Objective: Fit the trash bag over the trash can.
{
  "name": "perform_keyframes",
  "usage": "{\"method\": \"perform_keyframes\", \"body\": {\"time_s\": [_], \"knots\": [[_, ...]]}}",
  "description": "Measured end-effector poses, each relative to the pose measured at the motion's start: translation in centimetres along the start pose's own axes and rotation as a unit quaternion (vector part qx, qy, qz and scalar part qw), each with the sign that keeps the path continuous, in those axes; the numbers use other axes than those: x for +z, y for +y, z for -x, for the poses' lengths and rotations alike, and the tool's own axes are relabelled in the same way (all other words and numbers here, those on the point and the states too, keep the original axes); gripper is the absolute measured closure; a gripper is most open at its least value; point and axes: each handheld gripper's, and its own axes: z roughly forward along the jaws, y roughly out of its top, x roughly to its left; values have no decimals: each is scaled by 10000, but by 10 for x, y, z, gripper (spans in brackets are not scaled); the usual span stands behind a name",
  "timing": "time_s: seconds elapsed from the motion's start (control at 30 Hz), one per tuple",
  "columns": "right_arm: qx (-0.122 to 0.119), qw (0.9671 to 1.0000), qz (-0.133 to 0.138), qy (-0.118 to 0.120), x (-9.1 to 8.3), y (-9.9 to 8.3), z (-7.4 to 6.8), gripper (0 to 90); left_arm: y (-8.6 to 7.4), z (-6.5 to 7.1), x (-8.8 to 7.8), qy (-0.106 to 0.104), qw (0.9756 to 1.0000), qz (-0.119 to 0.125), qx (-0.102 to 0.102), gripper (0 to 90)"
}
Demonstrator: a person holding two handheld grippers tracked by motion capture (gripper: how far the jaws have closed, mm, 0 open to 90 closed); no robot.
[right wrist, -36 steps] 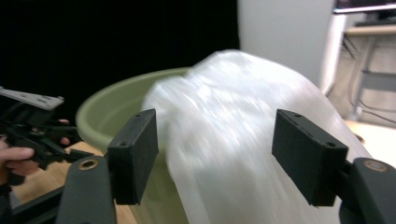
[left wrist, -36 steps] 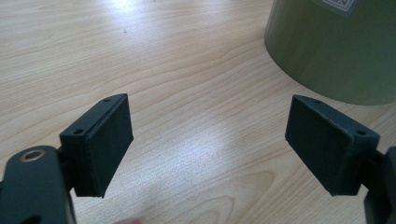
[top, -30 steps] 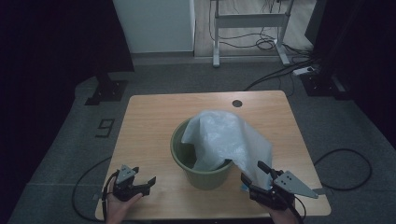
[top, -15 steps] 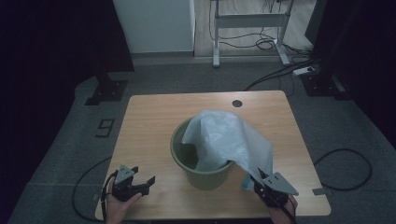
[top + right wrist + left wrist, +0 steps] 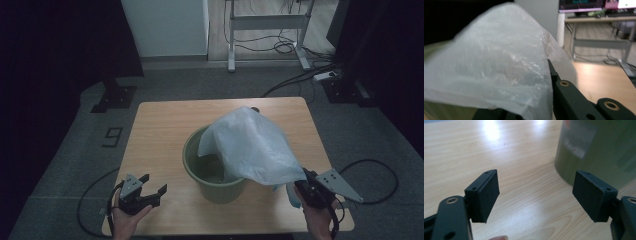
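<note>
A green bucket (image 5: 215, 175) stands in the middle of the wooden table (image 5: 165, 125). A thin white plastic bag (image 5: 250, 145) lies over its right rim and hangs toward the front right. My right gripper (image 5: 303, 176) has just closed and is shut on the bag's lower right corner. In the right gripper view the bag (image 5: 499, 62) covers the left jaw of the right gripper (image 5: 541, 72). My left gripper (image 5: 154, 183) hovers at the table's front left, left of the bucket. In its own view the left gripper (image 5: 535, 192) is open. Its jaws have just been closing slightly, nothing between them, the bucket (image 5: 599, 150) ahead on the right.
A grey desk frame (image 5: 265, 22) with cables stands on the floor behind the table. A black cable (image 5: 370, 165) loops on the floor to the right. A marker reading 9 (image 5: 113, 136) lies on the floor to the left. Bare tabletop stretches left of the bucket.
The right gripper went from wide open beside the bag to closed on the bag's lower right corner, shifting left toward it. The left gripper lifted a little.
</note>
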Motion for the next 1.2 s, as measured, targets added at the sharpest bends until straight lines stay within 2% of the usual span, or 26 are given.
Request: {"method": "perform_keyframes", "body": {"time_s": [0.17,0.27,0.33,0.37,0.47,0.63,0.8,0.93,1.03,1.13,1.2], "knots": [[1,9990,271,352,8,32,-16,889,13,8,-11,-101,9997,212,10,214],[-81,9980,316,545,15,43,-27,888,20,12,-17,-9,9997,262,-24,222],[-94,9975,311,632,18,45,-31,888,22,13,-19,-33,9996,293,-39,224],[-172,9967,277,739,24,48,-39,888,26,16,-22,-115,9993,338,-72,224],[-196,9953,202,930,33,50,-48,888,33,22,-26,-156,9992,380,-29,224],[-202,9927,70,1184,47,52,-61,886,46,35,-28,-133,9993,356,2,224],[-242,9915,-79,1274,55,58,-69,870,60,48,-28,-295,9986,425,109,225],[-307,9931,-188,1120,60,61,-74,868,71,62,-30,-391,9977,493,271,222],[-308,9946,-224,964,62,60,-77,874,78,67,-27,-332,9980,455,300,215],[-348,9941,-312,974,67,60,-82,875,81,69,-26,-386,9977,462,305,207],[-398,9940,-360,952,70,61,-85,874,85,76,-28,-479,9969,509,372,198]]}}
